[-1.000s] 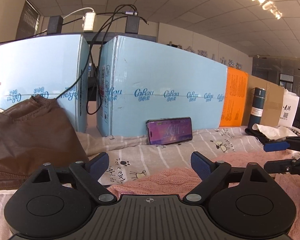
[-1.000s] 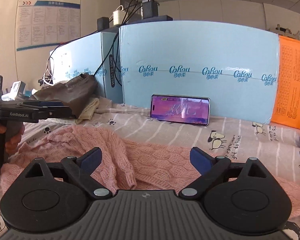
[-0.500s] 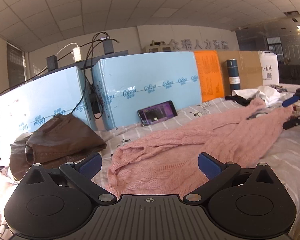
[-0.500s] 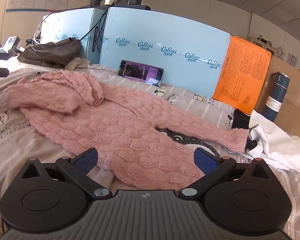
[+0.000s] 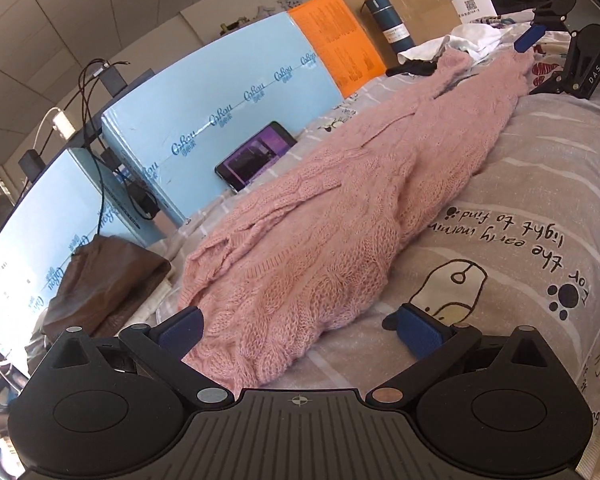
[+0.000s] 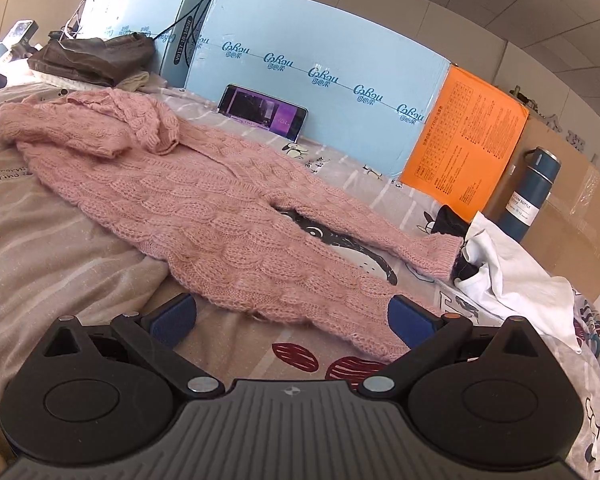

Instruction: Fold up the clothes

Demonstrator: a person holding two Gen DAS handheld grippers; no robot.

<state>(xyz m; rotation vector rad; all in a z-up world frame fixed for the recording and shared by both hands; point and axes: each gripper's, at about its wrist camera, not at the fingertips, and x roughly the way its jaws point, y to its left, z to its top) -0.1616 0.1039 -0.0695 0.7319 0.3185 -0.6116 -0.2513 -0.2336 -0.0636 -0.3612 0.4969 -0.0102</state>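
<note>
sweater [image 6: 204, 200] is lying spread across the bed sheet [image 6: 60, 248] | phone [image 6: 262, 114] is leaning against the boxes [image 6: 320, 60] behind the sweater | bottle [image 6: 534, 196] is standing right of the boxes | white cloth [image 6: 512, 276] is lying by the sweater's right sleeve | folded garments [image 6: 92, 56] are sitting far left

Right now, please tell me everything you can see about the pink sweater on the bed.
The pink sweater is a chunky cable-knit garment, soft and slightly fuzzy looking. It lies spread, unfolded and somewhat rumpled, across the printed bedsheet. One long sleeve stretches out with its ribbed cuff against a white cloth; the other end is bunched into folds. It lies in front of the propped phone. Neither gripper holds it, though its hem reaches between the fingers of the right gripper.
</note>
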